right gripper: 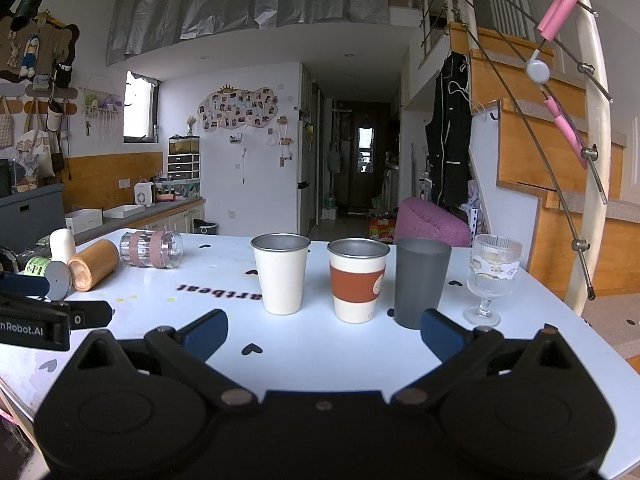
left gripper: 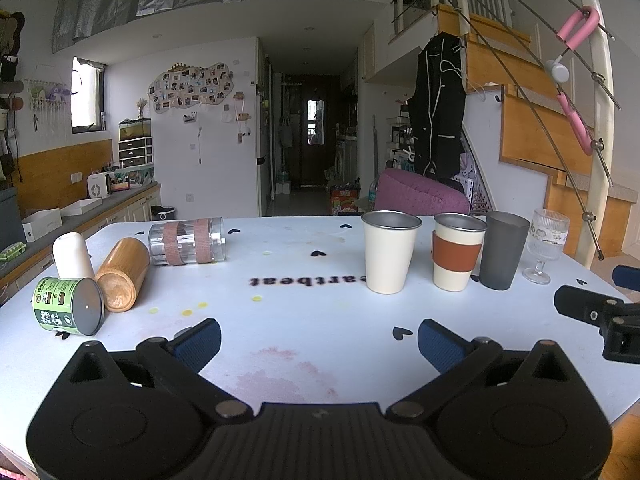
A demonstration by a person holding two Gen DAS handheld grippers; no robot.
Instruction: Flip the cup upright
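On the left of the white table (left gripper: 304, 332) a bamboo cup (left gripper: 122, 274), a clear cup with pink bands (left gripper: 187, 241) and a green can (left gripper: 68, 306) lie on their sides; a white cup (left gripper: 72, 255) stands mouth down. They also show in the right wrist view: the bamboo cup (right gripper: 94, 265), the clear cup (right gripper: 152, 249). On the right a cream cup (left gripper: 389, 256), an orange-banded cup (left gripper: 457, 256), a grey cup (left gripper: 503, 255) and a stemmed glass (left gripper: 546, 245) stand upright. My left gripper (left gripper: 319, 340) is open and empty. My right gripper (right gripper: 323, 334) is open, empty, facing the upright cups.
The right gripper's side (left gripper: 600, 316) shows at the right edge of the left view; the left gripper's side (right gripper: 44, 318) at the left of the right view. A stair rail (right gripper: 592, 152) stands beside the table's right edge. A counter (left gripper: 80, 216) runs along the left.
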